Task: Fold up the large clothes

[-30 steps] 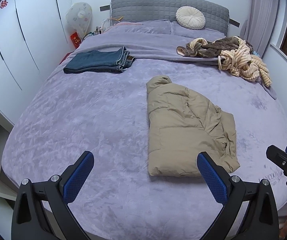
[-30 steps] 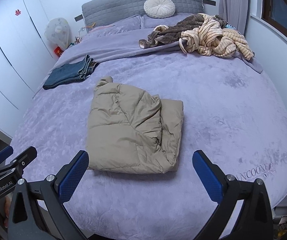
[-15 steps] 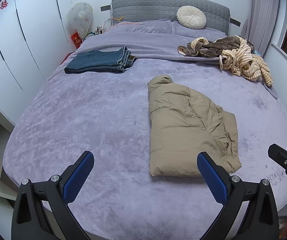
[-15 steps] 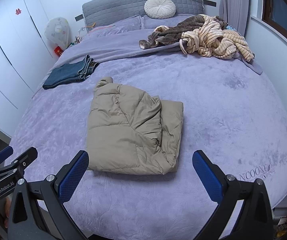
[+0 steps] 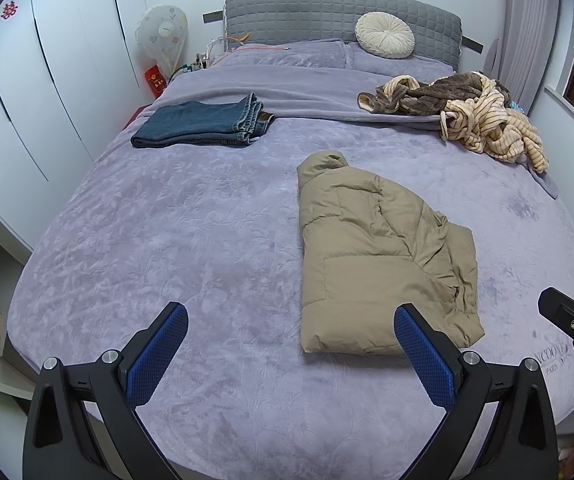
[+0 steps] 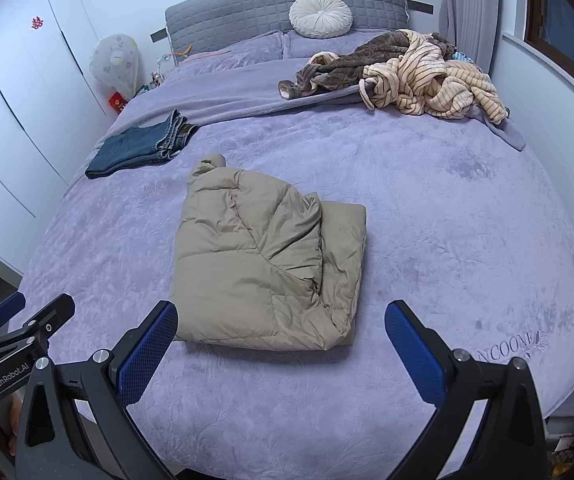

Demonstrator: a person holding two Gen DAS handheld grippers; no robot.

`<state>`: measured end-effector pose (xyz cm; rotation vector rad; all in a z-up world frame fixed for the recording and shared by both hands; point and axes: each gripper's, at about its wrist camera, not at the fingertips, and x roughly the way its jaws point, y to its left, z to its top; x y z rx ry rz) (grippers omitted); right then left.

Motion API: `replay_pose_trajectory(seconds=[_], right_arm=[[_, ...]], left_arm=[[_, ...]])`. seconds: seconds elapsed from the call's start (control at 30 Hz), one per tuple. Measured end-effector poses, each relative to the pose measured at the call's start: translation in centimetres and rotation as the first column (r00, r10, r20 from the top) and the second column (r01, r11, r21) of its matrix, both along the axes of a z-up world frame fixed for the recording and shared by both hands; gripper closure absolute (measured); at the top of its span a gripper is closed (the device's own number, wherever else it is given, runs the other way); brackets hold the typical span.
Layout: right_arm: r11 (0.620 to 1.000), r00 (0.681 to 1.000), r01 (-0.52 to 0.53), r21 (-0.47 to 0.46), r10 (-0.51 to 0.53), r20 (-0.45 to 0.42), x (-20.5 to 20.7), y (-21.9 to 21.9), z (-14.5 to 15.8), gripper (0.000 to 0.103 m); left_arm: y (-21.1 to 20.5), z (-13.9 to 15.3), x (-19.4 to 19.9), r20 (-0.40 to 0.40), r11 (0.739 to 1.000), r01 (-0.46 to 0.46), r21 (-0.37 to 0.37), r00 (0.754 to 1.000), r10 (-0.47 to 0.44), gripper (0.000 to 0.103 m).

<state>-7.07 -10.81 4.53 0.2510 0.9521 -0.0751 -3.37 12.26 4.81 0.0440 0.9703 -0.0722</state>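
A tan puffer jacket (image 5: 379,256) lies folded into a rough rectangle on the purple bed (image 5: 191,240); it also shows in the right wrist view (image 6: 263,264). My left gripper (image 5: 287,344) is open and empty, held above the bed's foot, just short of the jacket's near edge. My right gripper (image 6: 283,344) is open and empty, also near the foot, with the jacket's near edge between and beyond its fingers. Folded blue jeans (image 5: 203,124) lie at the far left. A heap of brown and striped clothes (image 5: 475,116) lies at the far right.
A grey headboard (image 5: 339,16) with a round cream cushion (image 5: 385,35) stands at the back. White wardrobe doors (image 5: 39,92) run along the left. A fan (image 5: 163,40) stands by the bedside. A curtain and window ledge (image 6: 547,72) are on the right.
Both grippers have drawn back slightly toward the foot of the bed. The jacket has not changed shape. Both stay open.
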Motion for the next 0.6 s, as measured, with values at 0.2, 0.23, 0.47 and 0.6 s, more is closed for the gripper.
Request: replay_pose_trajectory(seconds=[0.2, 0.23, 0.47, 0.6], right_arm=[[1.000, 1.000, 0.000, -0.001, 0.000, 0.000, -0.02, 0.02, 0.03, 0.000], [1.000, 1.000, 0.000, -0.001, 0.000, -0.001, -0.03, 0.02, 0.03, 0.000], [1.000, 1.000, 0.001, 0.000, -0.001, -0.001, 0.00, 0.00, 0.02, 0.000], [1.000, 1.000, 0.000, -0.001, 0.000, 0.000, 0.04, -0.01, 0.00, 0.000]], left_arm=[[-0.07, 0.03, 0.04, 0.000, 1.000, 0.000, 0.002, 1.000, 0.000, 0.000], [0.00, -0.01, 0.04, 0.000, 1.000, 0.001, 0.002, 1.000, -0.001, 0.000], [-0.11, 0.01, -0.02, -0.001, 1.000, -0.001, 0.003, 1.000, 0.001, 0.000], [-0.17, 0.03, 0.00, 0.000, 1.000, -0.001, 0.003, 1.000, 0.001, 0.000]])
